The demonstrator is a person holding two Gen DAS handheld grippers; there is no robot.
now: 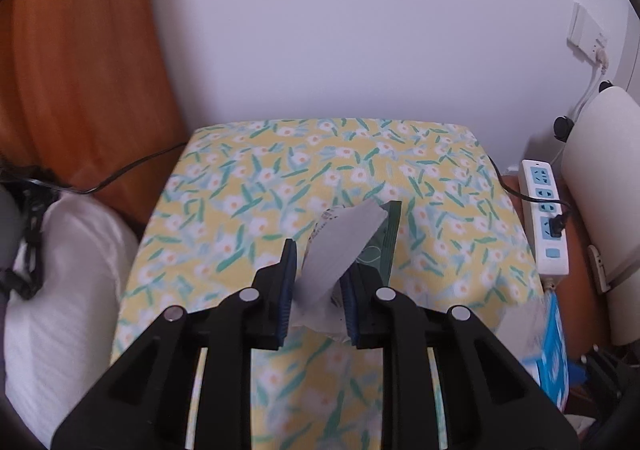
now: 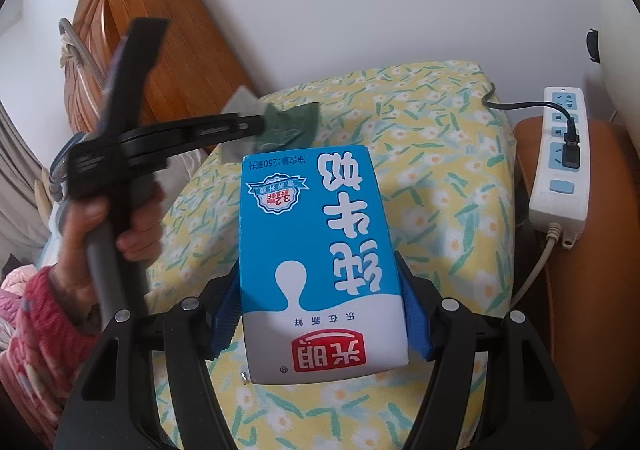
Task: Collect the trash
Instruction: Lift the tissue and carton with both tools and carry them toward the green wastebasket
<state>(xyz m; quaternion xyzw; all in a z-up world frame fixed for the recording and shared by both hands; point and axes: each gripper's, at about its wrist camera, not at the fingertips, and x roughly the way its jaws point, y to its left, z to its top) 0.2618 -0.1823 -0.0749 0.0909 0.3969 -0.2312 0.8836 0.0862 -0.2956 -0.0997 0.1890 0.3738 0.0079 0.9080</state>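
Note:
My left gripper (image 1: 318, 282) is shut on a crumpled wrapper (image 1: 344, 246), grey-white outside with a green printed side, held above the floral-covered table (image 1: 240, 186). In the right wrist view the left gripper (image 2: 260, 124) shows at the left, with the green wrapper (image 2: 292, 122) at its tips. My right gripper (image 2: 320, 314) is shut on a blue and white milk carton (image 2: 316, 250), held upside down just above the table (image 2: 440, 154). The carton's edge shows at the lower right of the left wrist view (image 1: 554, 358).
A white power strip (image 2: 560, 154) with a black plug lies right of the table on an orange-brown surface; it also shows in the left wrist view (image 1: 546, 218). A wooden headboard (image 2: 132, 10) and white pillow (image 1: 60, 290) are at the left. A white wall is behind.

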